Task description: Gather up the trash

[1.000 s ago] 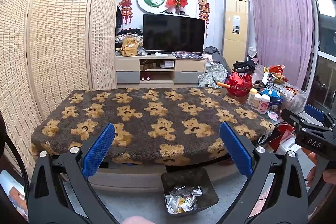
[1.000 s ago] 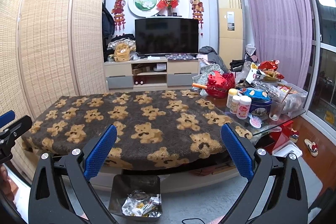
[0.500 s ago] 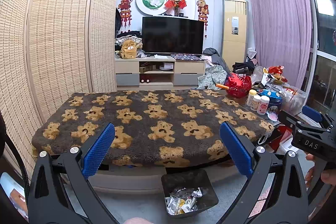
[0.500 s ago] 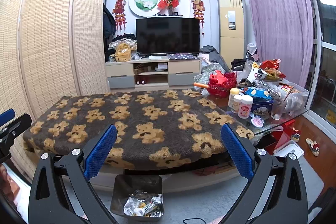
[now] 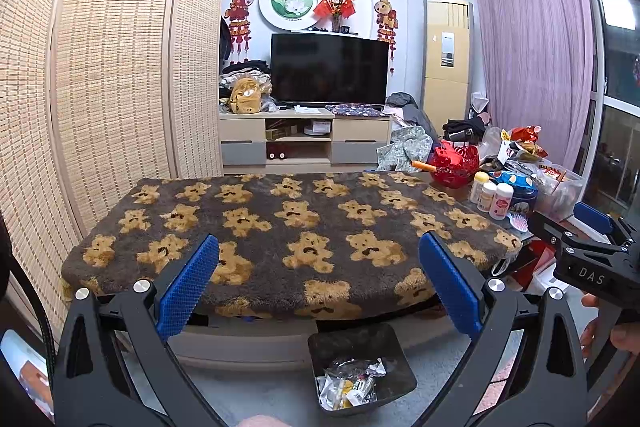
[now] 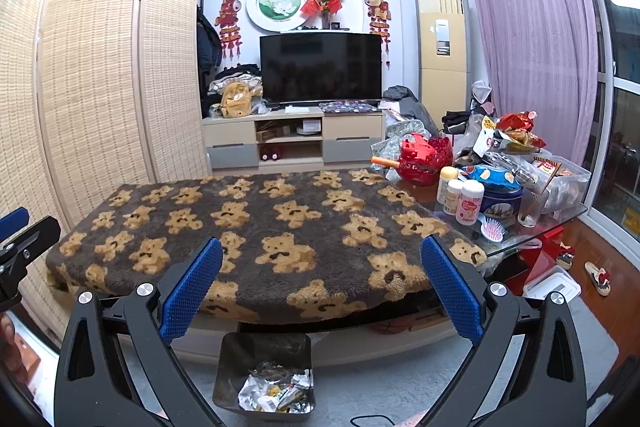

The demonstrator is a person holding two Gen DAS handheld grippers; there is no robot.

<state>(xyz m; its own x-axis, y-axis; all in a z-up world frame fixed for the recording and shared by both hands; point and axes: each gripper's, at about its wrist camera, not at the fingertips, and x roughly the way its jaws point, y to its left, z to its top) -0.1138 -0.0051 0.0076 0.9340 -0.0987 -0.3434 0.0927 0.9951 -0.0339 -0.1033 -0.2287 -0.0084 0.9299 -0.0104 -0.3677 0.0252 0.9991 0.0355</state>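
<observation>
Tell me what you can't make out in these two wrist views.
- Bin contents: both views, wrappers too small and crumpled to identify.
- Space under the table: both views, hidden by the bear blanket and shadow.
- Right gripper: left view, cut off by the edge.
- Bottle labels: too small to read.
- Left gripper and right gripper: open, holding nothing.

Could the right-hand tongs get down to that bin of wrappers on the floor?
Probably yes: the right tongs are open and empty, and the bin sits open-topped on the floor in front of the table, nothing between.
</observation>
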